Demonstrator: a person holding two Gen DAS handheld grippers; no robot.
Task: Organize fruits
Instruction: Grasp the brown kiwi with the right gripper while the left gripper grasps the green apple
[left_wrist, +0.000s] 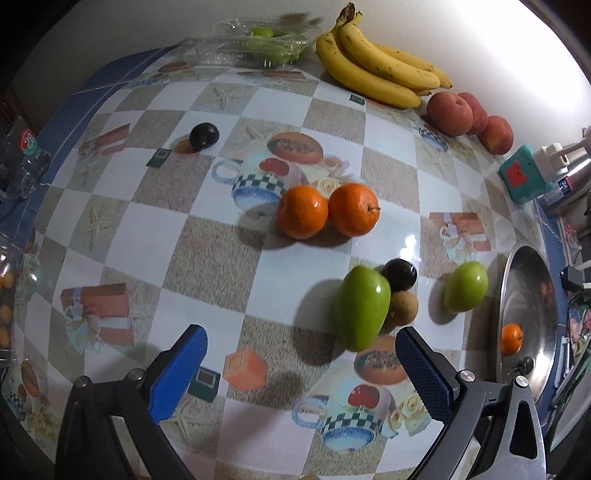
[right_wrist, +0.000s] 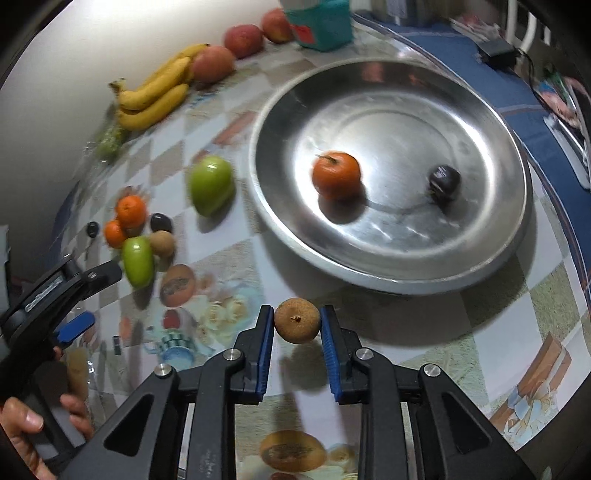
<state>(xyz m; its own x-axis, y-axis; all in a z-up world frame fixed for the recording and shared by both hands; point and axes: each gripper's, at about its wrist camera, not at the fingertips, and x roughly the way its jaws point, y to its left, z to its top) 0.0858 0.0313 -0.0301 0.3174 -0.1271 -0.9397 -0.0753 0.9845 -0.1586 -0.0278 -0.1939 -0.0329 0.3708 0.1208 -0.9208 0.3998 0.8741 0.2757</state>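
My right gripper (right_wrist: 297, 317) is shut on a small brown round fruit (right_wrist: 297, 325), held just above the tablecloth in front of the steel plate (right_wrist: 388, 284). In that plate lie an orange (right_wrist: 336, 175) and a dark plum (right_wrist: 444, 182). My left gripper (left_wrist: 301, 332) stands open over the table with nothing between its blue pads. Just beyond it lie a green fruit (left_wrist: 364, 308), a brown fruit (left_wrist: 403, 308) and a dark plum (left_wrist: 400, 274), close together. Two oranges (left_wrist: 302, 211) sit further back, and another green fruit (left_wrist: 465, 286) lies near the plate.
Bananas (left_wrist: 380, 62) and peaches (left_wrist: 450, 112) line the back wall beside a clear box of green fruits (left_wrist: 266, 42). A lone dark plum (left_wrist: 204, 136) sits at the far left. A teal box (left_wrist: 522, 177) stands behind the plate. A hand (right_wrist: 22, 421) holds the left tool.
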